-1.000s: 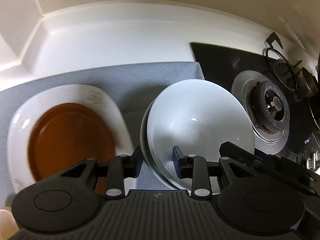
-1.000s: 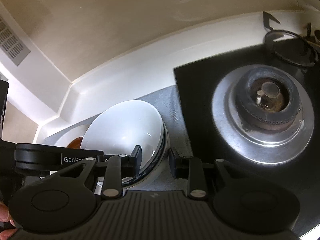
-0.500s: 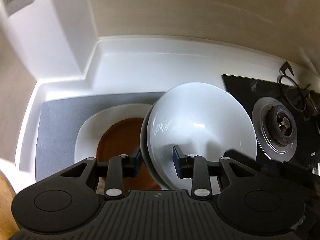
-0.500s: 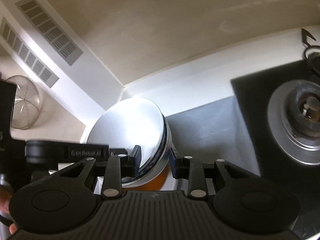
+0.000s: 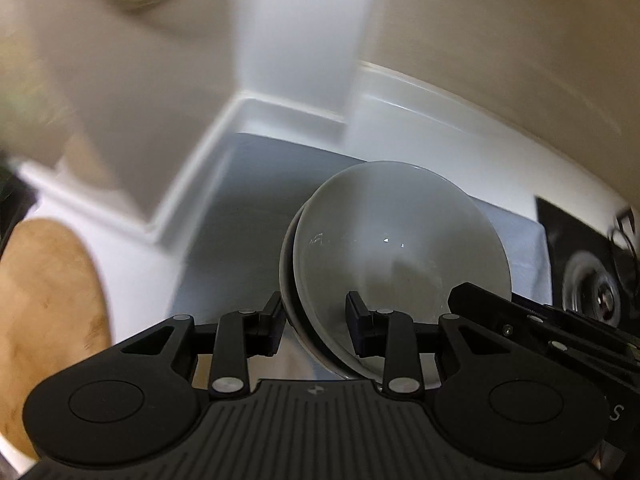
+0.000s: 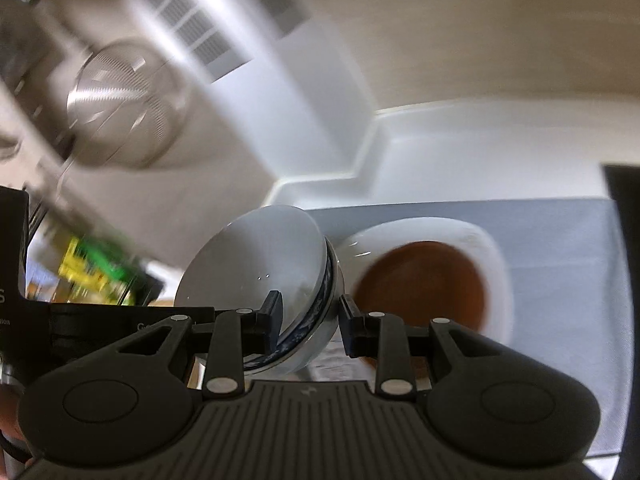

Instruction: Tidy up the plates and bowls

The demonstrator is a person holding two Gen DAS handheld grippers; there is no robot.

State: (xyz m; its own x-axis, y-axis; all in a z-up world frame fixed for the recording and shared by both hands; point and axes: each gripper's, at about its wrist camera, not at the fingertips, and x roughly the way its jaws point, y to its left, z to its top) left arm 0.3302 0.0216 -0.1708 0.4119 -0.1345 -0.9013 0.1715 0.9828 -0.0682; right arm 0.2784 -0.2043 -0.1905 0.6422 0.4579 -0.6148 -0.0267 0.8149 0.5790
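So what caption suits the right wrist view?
Right tongs grip stacked bowls beside a brown plate.

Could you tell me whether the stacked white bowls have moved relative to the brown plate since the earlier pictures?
Yes. The stacked white bowls have moved left of the brown plate, which they previously overlapped.

Bare grey mat (image 5: pixel 240 216) lies free left of the stacked plates (image 6: pixel 424 276), hemmed by the white wall (image 5: pixel 296 36).

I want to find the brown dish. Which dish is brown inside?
The plate lying flat on the grey mat: white rim, brown middle. The bowls held up by both claws are white inside, with a blue pattern outside.
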